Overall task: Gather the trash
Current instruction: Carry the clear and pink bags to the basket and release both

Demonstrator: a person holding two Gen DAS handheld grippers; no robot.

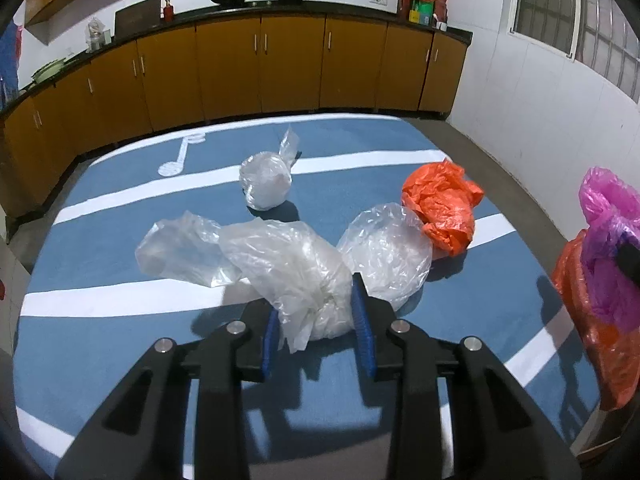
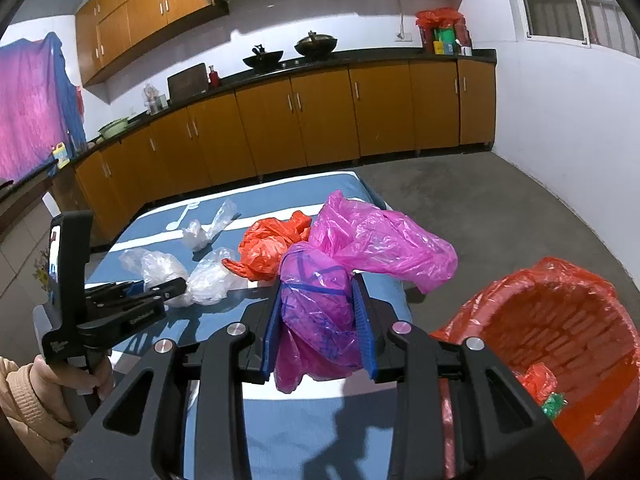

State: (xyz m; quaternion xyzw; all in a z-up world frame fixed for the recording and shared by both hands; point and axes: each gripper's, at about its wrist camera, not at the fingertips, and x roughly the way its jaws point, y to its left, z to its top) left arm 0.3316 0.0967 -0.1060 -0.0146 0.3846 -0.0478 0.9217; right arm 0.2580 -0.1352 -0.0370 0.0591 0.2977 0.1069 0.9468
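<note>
Trash lies across the blue mat (image 1: 100, 344): going left to right, a flat clear bag (image 1: 180, 252) at 9 o'clock, a clear wad (image 1: 296, 280) at centre, a small tied bag (image 1: 265, 184) at 12, another clear bag (image 1: 386, 250) and an orange bag (image 1: 440, 208) toward 2. The left gripper (image 1: 318, 320) stands part-closed, its pads against the wad's near end. That hold looks shallow; slick film could slide out on lifting, or drag its neighbours along. The right gripper (image 2: 320, 316) is clamped on a pink bag (image 2: 360, 248), well short of the red-lined bin (image 2: 560, 320) at 4 o'clock. Its loose tail might catch the bin's rim and spill outside.
</note>
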